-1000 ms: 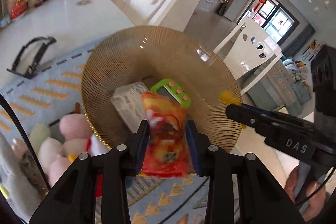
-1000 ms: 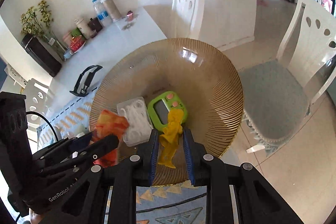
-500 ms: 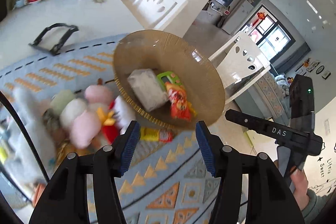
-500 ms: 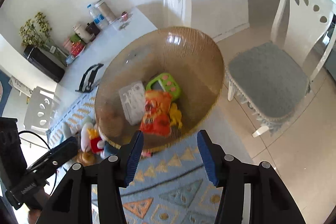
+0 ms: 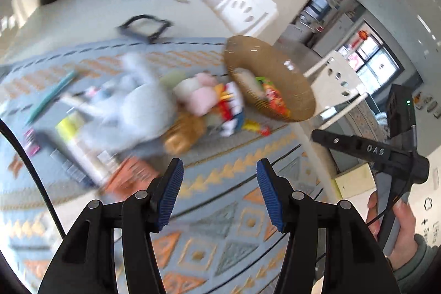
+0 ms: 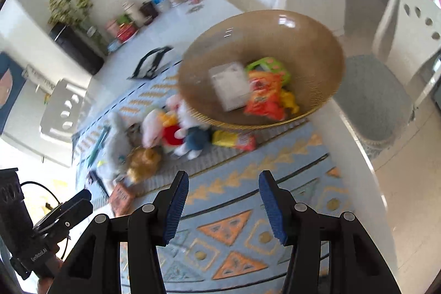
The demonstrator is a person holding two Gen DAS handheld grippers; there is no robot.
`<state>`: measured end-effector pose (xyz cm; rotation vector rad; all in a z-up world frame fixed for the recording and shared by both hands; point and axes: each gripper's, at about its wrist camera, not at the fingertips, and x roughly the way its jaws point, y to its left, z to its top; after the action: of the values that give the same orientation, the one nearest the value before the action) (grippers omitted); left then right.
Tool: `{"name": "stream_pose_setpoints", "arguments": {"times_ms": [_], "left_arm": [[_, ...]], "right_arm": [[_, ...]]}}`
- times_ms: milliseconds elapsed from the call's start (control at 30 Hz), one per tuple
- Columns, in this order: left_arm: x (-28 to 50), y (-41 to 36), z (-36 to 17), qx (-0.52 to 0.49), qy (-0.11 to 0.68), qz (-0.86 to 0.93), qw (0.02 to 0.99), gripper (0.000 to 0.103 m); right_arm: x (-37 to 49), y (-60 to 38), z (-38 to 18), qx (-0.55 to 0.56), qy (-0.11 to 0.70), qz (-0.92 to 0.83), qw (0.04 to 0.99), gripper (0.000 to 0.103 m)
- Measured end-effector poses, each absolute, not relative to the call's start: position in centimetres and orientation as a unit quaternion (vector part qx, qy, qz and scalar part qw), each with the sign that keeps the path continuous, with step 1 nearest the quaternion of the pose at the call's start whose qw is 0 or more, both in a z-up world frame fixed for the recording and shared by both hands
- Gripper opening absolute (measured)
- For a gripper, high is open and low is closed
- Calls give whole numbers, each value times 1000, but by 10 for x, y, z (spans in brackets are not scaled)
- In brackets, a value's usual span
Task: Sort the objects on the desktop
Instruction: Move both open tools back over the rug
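Note:
A gold wire basket [image 6: 311,40] [image 5: 289,73] stands at the table's far right corner. In it lie an orange snack bag [image 6: 264,95], a white box [image 6: 230,86], a green gadget [image 6: 271,66] and a yellow toy [image 6: 289,101]. My left gripper [image 5: 217,192] is open and empty above the patterned mat. My right gripper [image 6: 223,205] is open and empty, back from the basket. Plush toys [image 6: 171,128] [image 5: 198,98] and a yellow-red packet [image 6: 234,139] lie left of the basket.
A patterned blue mat [image 6: 248,211] covers the table. A white plush [image 5: 132,101], a teal pen [image 5: 49,95], an orange box [image 5: 132,175] and small items lie on the left. Bottles and jars [image 6: 154,2] stand at the back. White chairs [image 6: 408,26] stand around.
Both grippers let go of the orange snack bag and the yellow toy into the basket, opened, and pulled back. The left view has swung left over the mat.

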<state>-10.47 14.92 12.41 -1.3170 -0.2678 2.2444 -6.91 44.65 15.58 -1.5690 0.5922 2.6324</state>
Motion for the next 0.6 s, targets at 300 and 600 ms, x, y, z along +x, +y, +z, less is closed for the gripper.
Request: {"name": "stream_pose_setpoints", "arguments": {"times_ms": [300,600], "left_arm": [[-48,28,87,-515,-146,829,158,53],[-28,-20,45,-524,-190,822,119,53]], "right_arm": [[-59,357,137,-528,154,834,-36,52],[-47,279,99,-574,100,809,-80,52]]}}
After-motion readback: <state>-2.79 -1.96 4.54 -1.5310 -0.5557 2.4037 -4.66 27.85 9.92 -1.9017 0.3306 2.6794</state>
